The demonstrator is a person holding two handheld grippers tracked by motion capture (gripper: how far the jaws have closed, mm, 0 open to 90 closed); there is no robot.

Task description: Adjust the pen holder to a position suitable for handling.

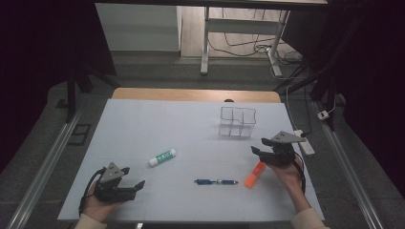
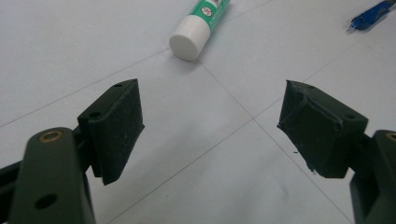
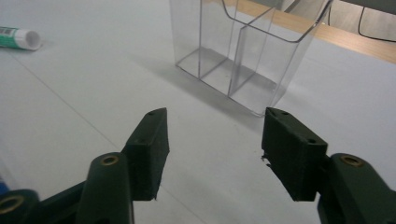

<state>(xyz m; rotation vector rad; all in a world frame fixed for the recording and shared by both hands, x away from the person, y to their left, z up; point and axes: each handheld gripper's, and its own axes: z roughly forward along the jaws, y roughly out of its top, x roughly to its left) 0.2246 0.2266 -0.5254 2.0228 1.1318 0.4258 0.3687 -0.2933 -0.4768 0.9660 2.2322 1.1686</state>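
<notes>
A clear plastic organizer (image 1: 237,122) with several compartments stands empty at the back right of the white table; the right gripper view has the organizer (image 3: 243,51) just ahead. A white and green glue stick (image 1: 162,157) lies left of centre, a blue pen (image 1: 216,182) lies near the front middle, and an orange marker (image 1: 254,174) lies to its right. My left gripper (image 1: 132,178) rests low at the front left, open, with the glue stick (image 2: 200,24) beyond its jaws. My right gripper (image 1: 259,146) hovers open above the marker's far end, empty.
The table (image 1: 143,129) has a wooden strip along its far edge. A power strip (image 1: 305,142) and cables lie past the right edge. Metal rails run along both sides, and a desk frame stands behind.
</notes>
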